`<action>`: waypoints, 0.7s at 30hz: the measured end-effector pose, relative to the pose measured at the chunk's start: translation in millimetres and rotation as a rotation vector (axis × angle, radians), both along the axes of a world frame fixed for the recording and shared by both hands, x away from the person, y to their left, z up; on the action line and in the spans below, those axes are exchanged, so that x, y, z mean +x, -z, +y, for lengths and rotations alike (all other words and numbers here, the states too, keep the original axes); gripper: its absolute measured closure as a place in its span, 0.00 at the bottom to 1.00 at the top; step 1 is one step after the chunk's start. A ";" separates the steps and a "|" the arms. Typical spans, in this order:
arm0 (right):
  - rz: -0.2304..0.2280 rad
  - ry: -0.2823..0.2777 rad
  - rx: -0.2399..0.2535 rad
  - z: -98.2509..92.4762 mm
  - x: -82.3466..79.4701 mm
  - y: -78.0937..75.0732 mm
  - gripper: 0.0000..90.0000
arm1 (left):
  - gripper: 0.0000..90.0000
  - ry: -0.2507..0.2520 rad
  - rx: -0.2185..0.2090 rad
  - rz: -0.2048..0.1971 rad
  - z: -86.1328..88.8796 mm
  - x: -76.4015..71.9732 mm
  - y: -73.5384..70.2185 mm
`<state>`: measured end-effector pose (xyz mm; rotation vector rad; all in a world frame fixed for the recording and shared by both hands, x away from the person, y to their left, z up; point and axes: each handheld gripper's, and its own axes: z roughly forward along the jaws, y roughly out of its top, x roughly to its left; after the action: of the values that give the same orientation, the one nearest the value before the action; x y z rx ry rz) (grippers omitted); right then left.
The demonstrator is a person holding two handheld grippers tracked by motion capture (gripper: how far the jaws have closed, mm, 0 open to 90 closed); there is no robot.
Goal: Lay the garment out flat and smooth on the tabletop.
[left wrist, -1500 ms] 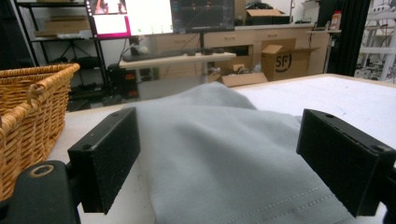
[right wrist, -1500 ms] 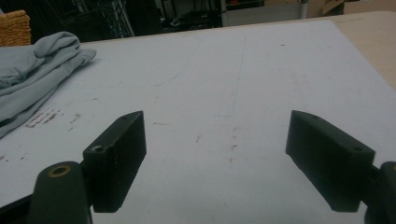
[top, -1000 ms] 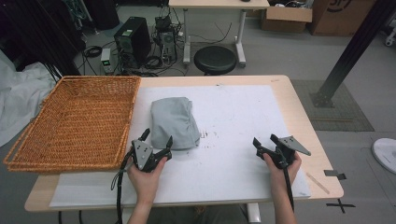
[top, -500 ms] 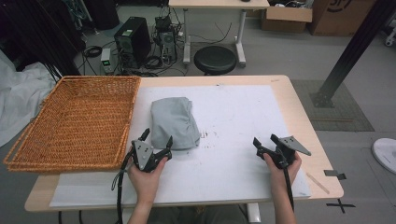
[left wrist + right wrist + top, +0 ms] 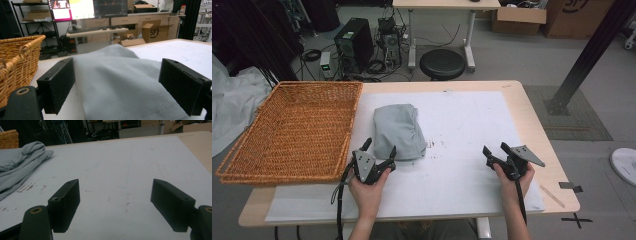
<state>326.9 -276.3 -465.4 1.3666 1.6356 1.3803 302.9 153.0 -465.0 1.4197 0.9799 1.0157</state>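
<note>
- Behind the counter, we read "SF" on a cardboard box (image 5: pixel 152 32).
- Near the counter's left edge, our folded grey cloth (image 5: pixel 398 131), soft and stitched, lies beside the wicker basket (image 5: pixel 292 131).
- Our left tongs (image 5: pixel 378 153) gape around its hem.
- Our right tongs (image 5: pixel 493 149), just narrowing, stand apart over bare white paper (image 5: pixel 472 125).

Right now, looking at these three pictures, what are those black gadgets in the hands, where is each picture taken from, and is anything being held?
A person holds a two-jaw hand tool in each hand. The high view looks down on the table: the left gripper sits at the near edge of a folded grey cloth, the right gripper over the bare white sheet. A wicker basket stands at the left. The other two pictures come from cameras riding on each tool, looking along its jaws. Both pairs of jaws stand open; the right pair has just been closing a little. Nothing is held.
</note>
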 end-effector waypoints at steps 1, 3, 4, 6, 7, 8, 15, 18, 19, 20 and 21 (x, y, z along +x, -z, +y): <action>0.000 0.000 0.000 0.0 0.0 0.0 0.27 | 0.16 -0.001 0.001 -0.001 0.0 -0.2 0.0; -0.019 -0.015 -0.002 5.8 0.2 -7.3 0.27 | 0.16 -0.002 0.001 -0.001 0.0 -0.3 0.1; -0.030 -0.028 -0.002 9.8 0.4 -11.1 0.28 | 0.16 -0.002 0.001 -0.001 0.0 -0.3 0.1; -0.045 -0.057 0.005 19.1 1.1 -16.5 0.29 | 0.16 0.000 0.000 0.000 0.0 -0.5 -0.1; -0.051 -0.073 0.009 25.1 1.6 -18.7 0.29 | 0.16 0.000 0.000 0.001 0.0 -0.7 -0.1; -0.051 -0.073 0.009 25.1 1.6 -18.7 0.29 | 0.16 0.000 0.000 0.001 0.0 -0.7 -0.1; -0.061 -0.212 0.022 88.6 9.9 -23.6 0.30 | 0.16 -0.001 -0.001 -0.002 0.3 -2.2 -0.4; -0.055 -0.247 0.026 104.4 11.6 -23.1 0.30 | 0.16 -0.001 0.002 -0.006 -0.3 -2.7 -0.7; -0.050 -0.278 0.034 118.9 13.1 -22.6 0.31 | 0.16 0.001 0.003 -0.006 -0.3 -3.2 -0.9; -0.046 -0.292 0.037 125.9 13.8 -22.5 0.32 | 0.16 0.001 0.003 -0.006 -0.3 -3.2 -0.9; -0.042 -0.309 0.040 132.3 14.8 -22.5 0.33 | 0.17 0.000 0.002 -0.010 -0.2 -3.5 -1.2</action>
<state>341.6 -144.0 -442.9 1.1314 1.8574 1.6108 299.4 152.9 -463.9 1.4148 0.9718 1.0229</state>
